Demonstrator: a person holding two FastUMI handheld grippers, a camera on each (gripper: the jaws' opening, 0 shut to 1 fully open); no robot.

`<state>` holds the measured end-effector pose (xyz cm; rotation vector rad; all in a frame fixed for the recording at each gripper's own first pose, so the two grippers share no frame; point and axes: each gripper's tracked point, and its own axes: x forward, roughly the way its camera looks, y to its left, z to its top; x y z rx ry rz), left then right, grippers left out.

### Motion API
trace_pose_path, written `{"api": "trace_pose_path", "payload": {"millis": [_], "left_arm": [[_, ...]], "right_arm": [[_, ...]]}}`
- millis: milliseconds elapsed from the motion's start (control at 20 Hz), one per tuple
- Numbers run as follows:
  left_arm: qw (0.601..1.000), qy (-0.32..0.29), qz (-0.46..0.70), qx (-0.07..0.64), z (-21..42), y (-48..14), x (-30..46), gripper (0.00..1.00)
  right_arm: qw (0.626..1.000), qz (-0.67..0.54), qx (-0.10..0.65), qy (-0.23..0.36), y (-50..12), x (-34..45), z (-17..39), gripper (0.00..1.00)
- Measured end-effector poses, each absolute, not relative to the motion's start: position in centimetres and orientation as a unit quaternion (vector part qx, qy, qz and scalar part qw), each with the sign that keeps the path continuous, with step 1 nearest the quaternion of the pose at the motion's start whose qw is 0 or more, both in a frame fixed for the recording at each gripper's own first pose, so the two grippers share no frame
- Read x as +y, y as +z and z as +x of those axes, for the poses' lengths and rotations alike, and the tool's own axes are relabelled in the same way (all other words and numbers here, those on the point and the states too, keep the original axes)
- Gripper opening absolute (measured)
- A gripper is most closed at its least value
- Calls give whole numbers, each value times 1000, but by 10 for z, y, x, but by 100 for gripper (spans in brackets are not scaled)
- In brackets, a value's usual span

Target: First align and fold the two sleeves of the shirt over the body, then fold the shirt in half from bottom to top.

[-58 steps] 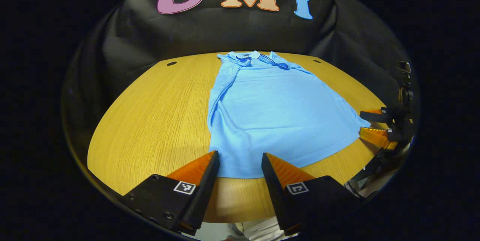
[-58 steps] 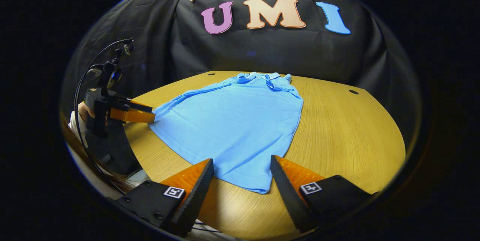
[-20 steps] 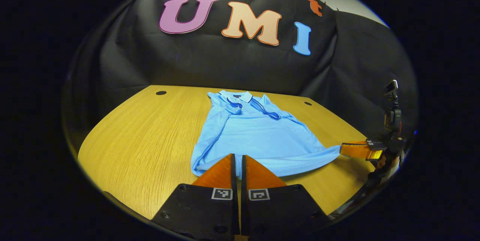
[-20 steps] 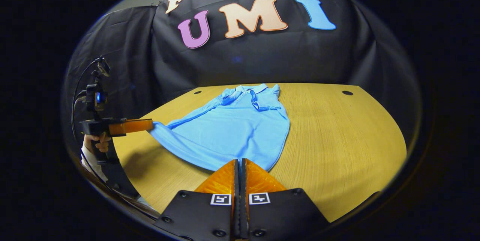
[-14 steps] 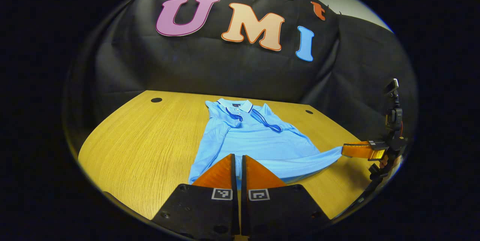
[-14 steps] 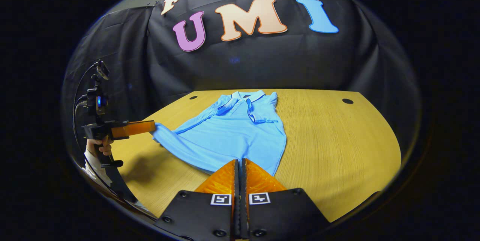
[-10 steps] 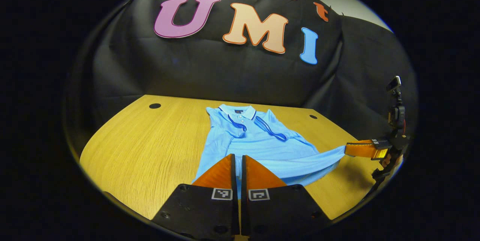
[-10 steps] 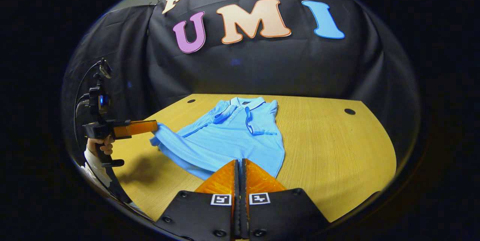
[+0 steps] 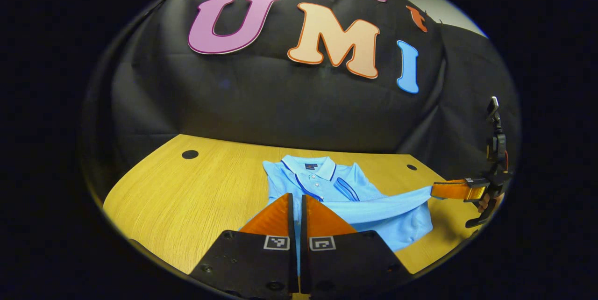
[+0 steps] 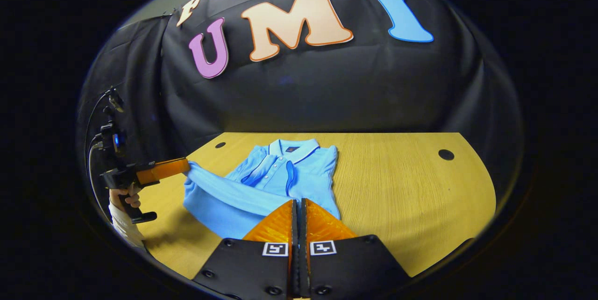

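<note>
blue polo shirt [image 9: 327, 183] lies collar-away on the wooden table [image 9: 187, 197], near its middle. both sleeves look already laid over the chest; navy-trimmed cuffs sit just below the collar [image 10: 292, 146].

left gripper [image 9: 295, 204]: jaws pressed together with blue cloth between them, pinching one bottom corner of the hem. right gripper [image 10: 297, 211]: jaws likewise closed, pinching the other hem corner. in the left gripper view the right gripper shows far off at the edge, hem [image 9: 373, 204] stretched taut toward it as a raised band above the lower body. in the right gripper view the left gripper sits at the far left, a hand [image 10: 122, 195] on its grip, cloth running to its fingers.

step in hand, by my reading: bottom-to-top fold, roughly midway. hem is lifted and carried partway toward the collar; not yet laid down.

to do it well:
- keep both corners level and equally forward so the hem lands parallel to the shoulders.
- hold light tension across the hem; slack would let the middle sag and crease.
- carry low over the sleeves so they are not dragged out of place.
- set the hem just at the collar, then release both corners together.

risk: one side leading gives a skewed fold.
</note>
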<state>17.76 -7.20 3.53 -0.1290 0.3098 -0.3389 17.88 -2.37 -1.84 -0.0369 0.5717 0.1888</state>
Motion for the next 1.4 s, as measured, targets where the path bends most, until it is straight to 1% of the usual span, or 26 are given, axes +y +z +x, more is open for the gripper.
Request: {"api": "trace_pose_path", "payload": {"millis": [300, 550, 750, 900, 950, 1050, 1100, 1150, 1200, 1250, 1300, 1350, 1400], "left_arm": [[974, -147, -75, 158, 257, 35, -84, 0], [977, -101, -68, 176, 314, -3, -84, 1], [978, -78, -38, 187, 332, -27, -81, 1], [978, -76, -13, 194, 339, -39, -84, 1], [977, -73, -3, 198, 339, -41, -83, 2], [979, -65, 4, 195, 341, -39, -83, 6], [979, -63, 4, 194, 343, -38, -82, 12], [979, -58, 7, 195, 339, -35, -80, 18], [979, -54, 5, 194, 335, -31, -78, 45], [981, -46, 3, 190, 334, -27, -74, 72], [982, -42, -1, 184, 327, -15, -71, 99], [983, -41, -7, 178, 325, -9, -69, 99], [984, -43, -10, 171, 320, -1, -68, 96]], "right_arm": [[959, 37, 275, 56, -25, -39, 259, 2], [960, 78, 269, 25, -60, -42, 307, 2], [955, 98, 280, 3, -88, -47, 327, 2], [953, 105, 285, -6, -97, -50, 330, 2], [953, 104, 284, -8, -97, -52, 332, 6], [954, 107, 280, -3, -95, -49, 335, 6], [954, 109, 279, 3, -91, -48, 332, 12], [954, 113, 278, 10, -88, -45, 331, 14], [954, 115, 276, 17, -83, -42, 328, 26], [955, 115, 273, 22, -77, -40, 326, 43], [956, 116, 267, 24, -72, -37, 323, 48], [960, 115, 256, 25, -65, -36, 318, 80], [962, 115, 245, 28, -55, -34, 318, 97]]}}
